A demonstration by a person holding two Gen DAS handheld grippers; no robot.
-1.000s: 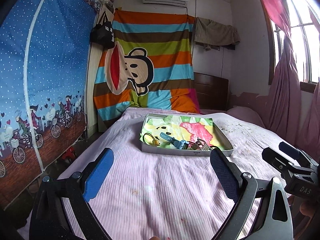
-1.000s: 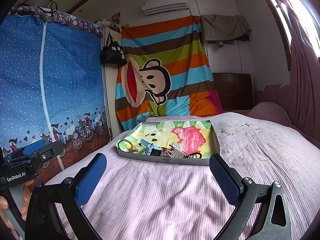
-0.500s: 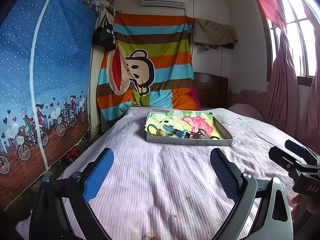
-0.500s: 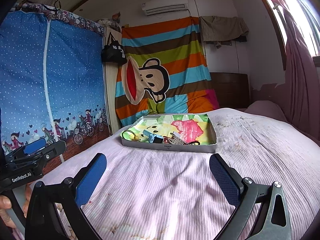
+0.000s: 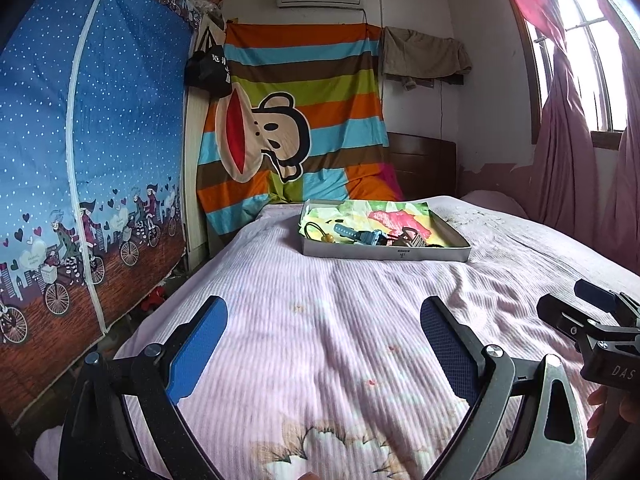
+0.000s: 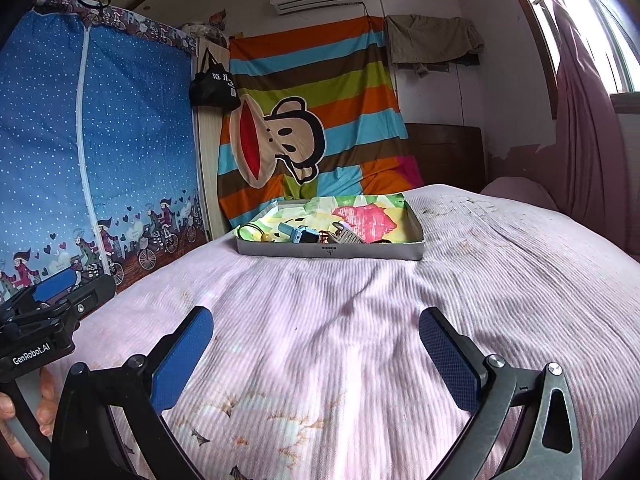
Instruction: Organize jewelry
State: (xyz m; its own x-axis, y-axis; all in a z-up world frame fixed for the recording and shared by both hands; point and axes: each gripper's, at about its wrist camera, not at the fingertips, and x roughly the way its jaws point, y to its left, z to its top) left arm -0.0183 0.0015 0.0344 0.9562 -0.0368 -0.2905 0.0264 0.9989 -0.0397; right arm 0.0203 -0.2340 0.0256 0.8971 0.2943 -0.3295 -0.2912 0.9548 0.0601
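My left gripper (image 5: 322,344) hung over the pink bedspread (image 5: 360,300), jaws spread wide and empty. My right gripper (image 6: 316,344) was likewise wide apart, holding nothing. The jewelry (image 6: 312,235) lay in the shallow tray (image 6: 332,251) far up the bed, well apart from both.
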